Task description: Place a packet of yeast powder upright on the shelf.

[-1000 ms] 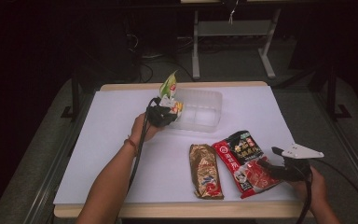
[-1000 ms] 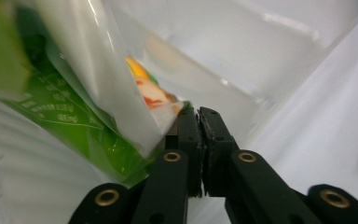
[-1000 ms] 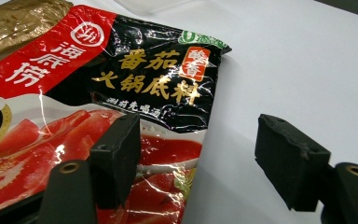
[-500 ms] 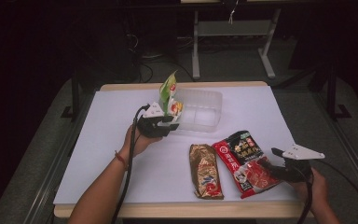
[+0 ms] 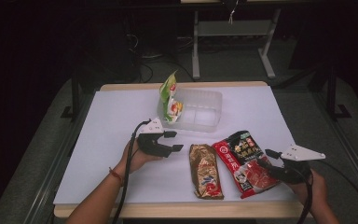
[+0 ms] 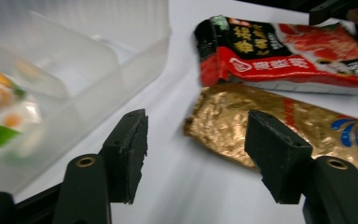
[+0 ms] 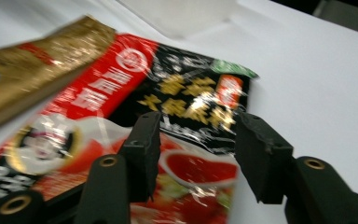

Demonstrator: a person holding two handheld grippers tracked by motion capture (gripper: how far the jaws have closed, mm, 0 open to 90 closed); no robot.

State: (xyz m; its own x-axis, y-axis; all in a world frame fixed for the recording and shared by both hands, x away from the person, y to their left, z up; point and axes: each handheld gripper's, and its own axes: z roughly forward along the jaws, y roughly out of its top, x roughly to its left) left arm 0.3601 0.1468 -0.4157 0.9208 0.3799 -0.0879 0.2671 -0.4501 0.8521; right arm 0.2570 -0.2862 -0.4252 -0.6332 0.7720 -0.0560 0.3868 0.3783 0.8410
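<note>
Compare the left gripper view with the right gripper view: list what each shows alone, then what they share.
Left gripper view alone: the green snack pouch standing in the clear plastic container, and the left tool with nothing between its open jaws. Right gripper view alone: the right tool, jaws over the red and black packet. Shared: that packet, the gold packet and the white table.

In the left gripper view the green packet (image 6: 2, 123) is a blur behind the tub (image 6: 88, 70) wall, cut by the left edge; the gold packet (image 6: 279, 126) runs off the right edge. In the right gripper view the red packet (image 7: 121, 130) is smeared, its print unreadable, its near end hidden behind the jaws.
</note>
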